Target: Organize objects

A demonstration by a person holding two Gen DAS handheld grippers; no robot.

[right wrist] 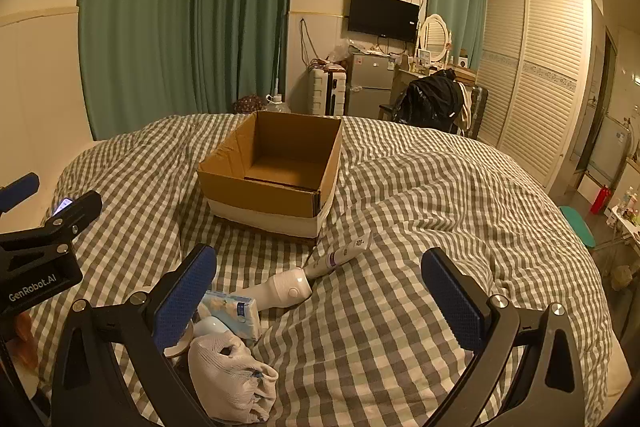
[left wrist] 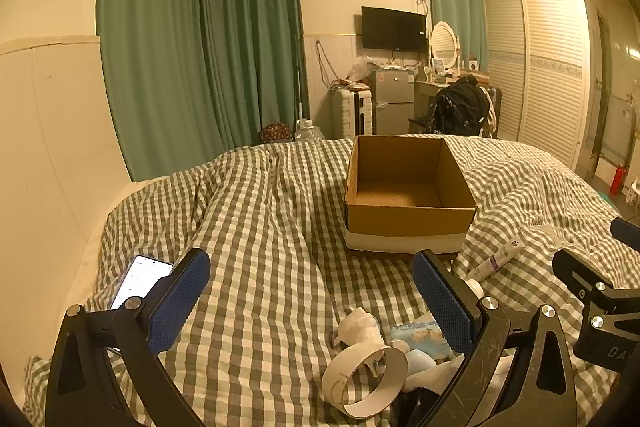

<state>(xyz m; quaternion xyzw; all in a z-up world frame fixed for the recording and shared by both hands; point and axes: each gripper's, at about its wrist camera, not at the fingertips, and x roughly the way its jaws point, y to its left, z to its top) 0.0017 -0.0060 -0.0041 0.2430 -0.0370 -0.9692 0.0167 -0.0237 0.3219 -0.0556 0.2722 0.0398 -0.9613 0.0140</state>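
Nothing looked packed yet: nearest the cameras, on the near side of the cardboard box (right wrist: 276, 167), a loose pile lay on the checked duvet (right wrist: 420, 187) – white glove (right wrist: 228, 375), tape ring (left wrist: 364, 379), tissue pack (right wrist: 232, 311), white bottle (right wrist: 280, 291) and a tube (right wrist: 344, 255) closest to the box – and the box itself was empty, so every item was left to move. A phone (left wrist: 138, 279) lay well left of the box. Left gripper (left wrist: 312, 295) and right gripper (right wrist: 320, 291) hovered low over the duvet, pointed toward the box, jaws wide apart, holding nothing.
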